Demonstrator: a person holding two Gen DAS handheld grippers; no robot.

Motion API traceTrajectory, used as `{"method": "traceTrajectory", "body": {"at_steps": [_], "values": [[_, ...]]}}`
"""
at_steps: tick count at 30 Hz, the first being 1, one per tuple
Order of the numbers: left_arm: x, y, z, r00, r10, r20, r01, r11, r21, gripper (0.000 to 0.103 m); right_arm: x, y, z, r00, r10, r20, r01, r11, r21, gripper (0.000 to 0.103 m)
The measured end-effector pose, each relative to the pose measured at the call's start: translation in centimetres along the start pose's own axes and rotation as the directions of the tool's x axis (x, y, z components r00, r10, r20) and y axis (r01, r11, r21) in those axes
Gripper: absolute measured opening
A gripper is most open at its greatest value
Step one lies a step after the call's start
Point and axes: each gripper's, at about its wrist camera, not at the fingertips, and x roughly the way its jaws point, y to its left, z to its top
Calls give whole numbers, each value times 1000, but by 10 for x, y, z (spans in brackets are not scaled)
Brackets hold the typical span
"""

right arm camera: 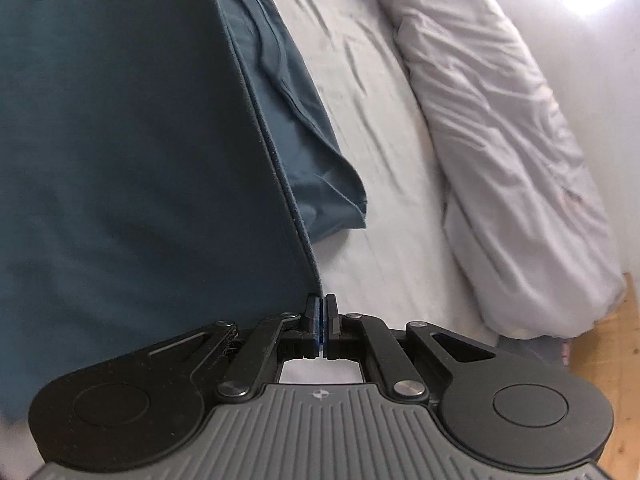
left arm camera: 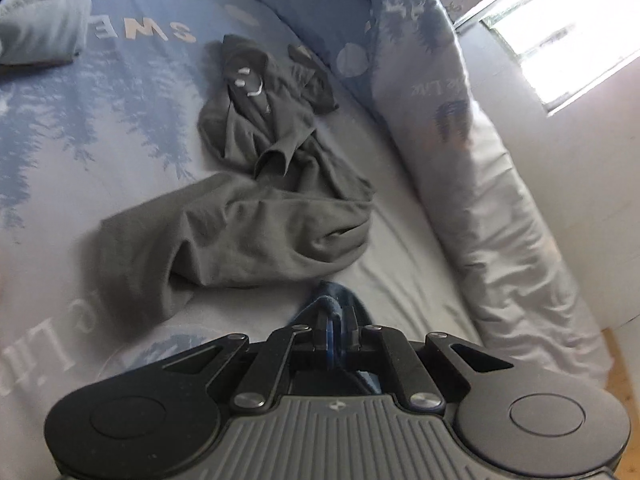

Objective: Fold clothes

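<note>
Two wrist-camera views over a bed (left arm camera: 400, 208) covered by a pale sheet printed with blue pine trees and lettering.

In the right wrist view, a blue garment (right arm camera: 132, 152) fills the left half of the picture. It is a dusty teal-blue cloth, smooth and nearly flat across its broad face, with a stitched hem running down its right edge to the fingertips. Behind that edge a second layer of the same cloth hangs in soft folds and ends in a loose corner above the sheet. The right gripper (right arm camera: 320, 322) has its fingers pressed together, pinching the hem of the blue garment at its lowest corner.

In the left wrist view, the left gripper (left arm camera: 335, 330) also has its fingers drawn tight, pinching a bunched bit of the same blue cloth, which shows only as a small dark-blue wad at the tips and beneath the mechanism.

Further up the bed lies a grey garment (left arm camera: 240, 224), crumpled, with a wide flat part nearest and twisted folds behind; one fold bears a small white smiley mark. A rolled pale duvet (left arm camera: 500, 200) runs along the bed's right side, beside a white wall (left arm camera: 560, 160). A bright window (left arm camera: 568, 28) is at upper right.
</note>
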Motion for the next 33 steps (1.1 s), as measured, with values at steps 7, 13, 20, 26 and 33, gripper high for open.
{"method": "traceTrajectory", "body": {"at_steps": [7, 13, 20, 26, 33], "values": [[31, 19, -14, 999, 31, -9, -30, 998, 55, 1, 46, -3, 0, 999, -26, -48, 29, 997, 68, 0], [-21, 15, -27, 984, -56, 170, 39, 994, 105, 62, 34, -33, -5, 990, -135, -28, 138, 958, 251, 5], [-43, -30, -66, 973, -182, 141, 144, 960, 242, 85, 8, 4, 62, 974, -116, 195, 50, 948, 314, 11], [-15, -35, -113, 979, -191, -68, 201, 952, 232, 86, 41, 65, 124, 965, -140, 223, 126, 989, 73, 37], [-9, -45, -127, 967, -188, -170, 227, 942, 249, 86, 86, 73, 161, 972, -141, 186, 163, 981, -108, 43]]}}
